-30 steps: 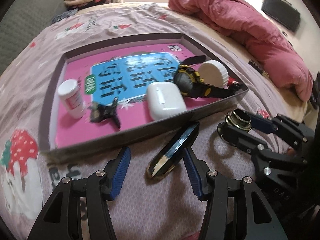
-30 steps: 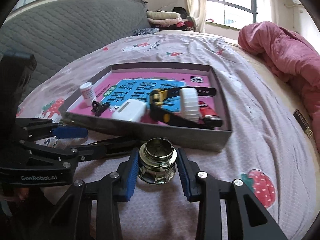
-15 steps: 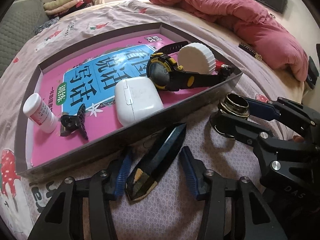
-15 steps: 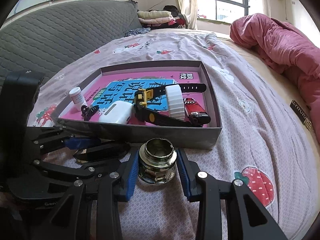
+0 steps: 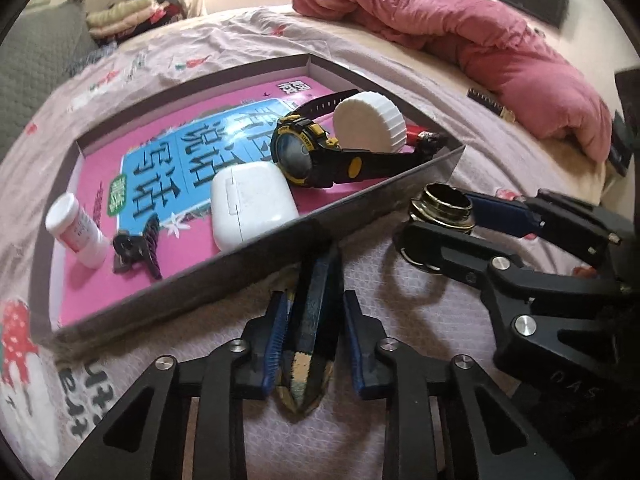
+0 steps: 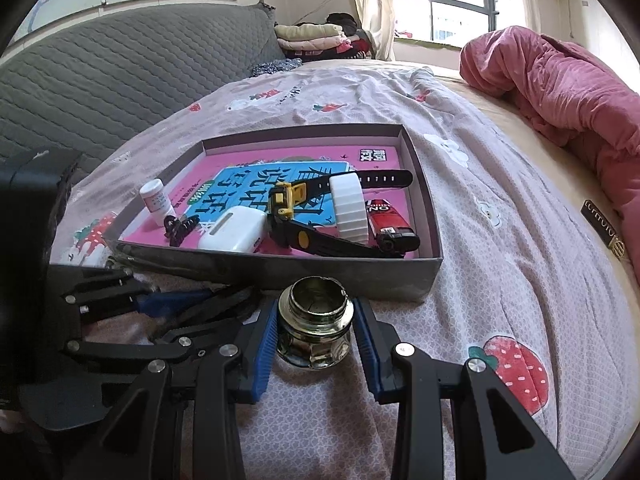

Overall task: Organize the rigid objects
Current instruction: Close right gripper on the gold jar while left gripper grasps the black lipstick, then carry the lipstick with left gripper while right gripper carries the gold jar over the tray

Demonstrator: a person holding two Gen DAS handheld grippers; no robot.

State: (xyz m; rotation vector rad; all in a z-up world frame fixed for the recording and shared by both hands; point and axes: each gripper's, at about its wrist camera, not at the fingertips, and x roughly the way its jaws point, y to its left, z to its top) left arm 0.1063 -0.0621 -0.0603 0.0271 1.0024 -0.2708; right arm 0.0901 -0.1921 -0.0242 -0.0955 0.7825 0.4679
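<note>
The box (image 6: 430,216) has a pink sheet (image 5: 100,280) on its floor with big Chinese signs on a blue patch (image 5: 192,160); two of them read "说话". The red lighter (image 6: 386,218) has white letters "ON". The right tongs' black body (image 5: 568,380) shows the letters "DAS". A small dark tag (image 6: 604,234) at the bed's edge has gold letters, too small to read. The little white bottle's (image 5: 78,232) label is too blurry to read.

Daylit window (image 6: 448,8), grey quilted headboard (image 6: 120,64), pink duvet (image 6: 560,92)
</note>
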